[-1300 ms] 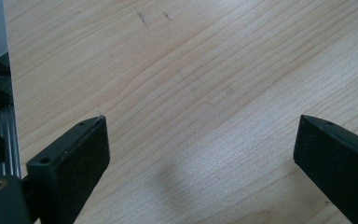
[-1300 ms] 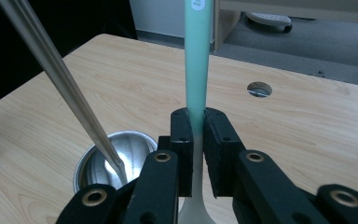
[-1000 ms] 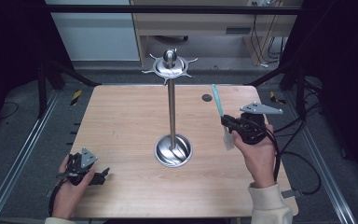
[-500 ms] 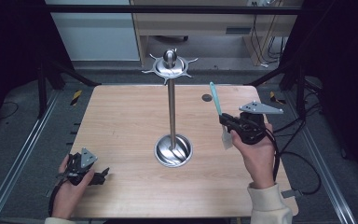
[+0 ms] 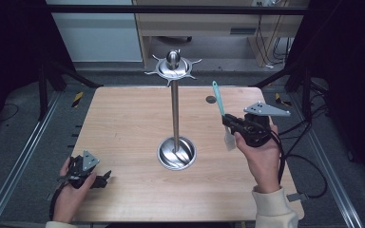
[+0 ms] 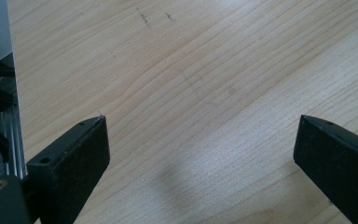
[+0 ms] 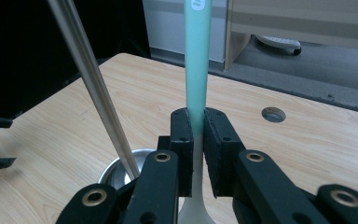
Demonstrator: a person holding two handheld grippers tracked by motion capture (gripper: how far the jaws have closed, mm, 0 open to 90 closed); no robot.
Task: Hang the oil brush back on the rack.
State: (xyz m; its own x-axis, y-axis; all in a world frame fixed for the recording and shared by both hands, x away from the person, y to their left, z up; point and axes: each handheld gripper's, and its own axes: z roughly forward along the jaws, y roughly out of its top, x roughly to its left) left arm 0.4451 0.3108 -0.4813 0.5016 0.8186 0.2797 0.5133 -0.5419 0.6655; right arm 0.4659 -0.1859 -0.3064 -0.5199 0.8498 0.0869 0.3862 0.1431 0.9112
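A tall metal stand (image 5: 175,109) with a hooked disc on top (image 5: 173,67) rises from a round base (image 5: 176,153) at the table's middle. My right gripper (image 5: 228,124) is right of the stand, above the table, shut on a teal-handled utensil (image 5: 217,97). The utensil stands nearly upright, its white head (image 5: 229,140) hanging below the jaws. In the right gripper view the pads (image 7: 214,140) clamp the utensil's handle (image 7: 196,60), and the stand's pole (image 7: 91,79) slants past on the left. My left gripper (image 5: 105,176) rests on the front left of the table, open and holding nothing (image 6: 200,130).
A small round hole (image 5: 211,99) lies in the wooden table top (image 5: 123,123) behind the utensil. Metal frame rails (image 5: 24,156) run along both sides of the table. A wooden cabinet (image 5: 209,23) stands beyond the far edge.
The right gripper and its utensil have edged slightly up and toward the far side. The left gripper has stayed put.
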